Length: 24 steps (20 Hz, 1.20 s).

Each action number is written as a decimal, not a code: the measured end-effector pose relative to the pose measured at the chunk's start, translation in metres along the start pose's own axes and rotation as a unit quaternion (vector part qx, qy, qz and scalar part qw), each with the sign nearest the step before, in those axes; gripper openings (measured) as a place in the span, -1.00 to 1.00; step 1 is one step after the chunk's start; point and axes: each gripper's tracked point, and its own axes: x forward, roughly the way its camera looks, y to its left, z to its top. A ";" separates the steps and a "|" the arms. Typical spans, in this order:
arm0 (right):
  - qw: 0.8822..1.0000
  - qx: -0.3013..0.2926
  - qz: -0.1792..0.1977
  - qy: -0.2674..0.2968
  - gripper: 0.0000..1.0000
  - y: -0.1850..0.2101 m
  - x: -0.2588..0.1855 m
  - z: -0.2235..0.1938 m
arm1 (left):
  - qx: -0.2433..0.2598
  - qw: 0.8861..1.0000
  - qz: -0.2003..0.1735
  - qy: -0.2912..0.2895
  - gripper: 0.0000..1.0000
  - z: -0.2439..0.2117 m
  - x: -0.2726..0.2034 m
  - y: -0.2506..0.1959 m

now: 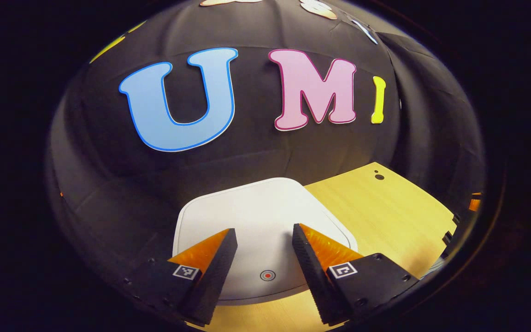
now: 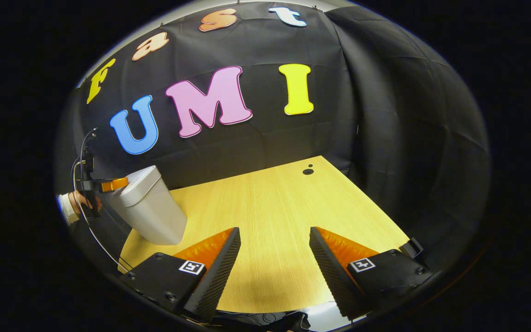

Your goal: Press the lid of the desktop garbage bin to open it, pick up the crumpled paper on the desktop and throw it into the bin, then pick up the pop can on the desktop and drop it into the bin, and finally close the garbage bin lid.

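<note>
Fingers of the left gripper gape wide above the closed white lid of the bin, whose grey body shows in the right gripper view, while the right gripper, fingers wide, hangs over bare table.

left gripper view: close above bin lid | right gripper view: farther, sharing bin

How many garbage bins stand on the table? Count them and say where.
1. The single garbage bin stands at the table's left edge in the right gripper view; in the left gripper view its closed lid lies just beyond the open left tongs.
</note>
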 end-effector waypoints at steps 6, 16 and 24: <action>1.000 -0.025 -0.001 -0.016 0.95 -0.005 -0.005 0.012 | 0.049 0.996 0.039 -0.062 0.99 0.020 -0.021 -0.001; 0.996 -0.035 -0.001 -0.086 0.96 0.012 -0.026 0.050 | -0.015 0.981 -0.024 -0.194 0.97 0.078 -0.090 -0.084; 0.983 -0.046 -0.004 -0.178 0.96 0.046 -0.057 0.098 | -0.026 0.964 -0.022 -0.263 0.94 0.091 -0.173 -0.110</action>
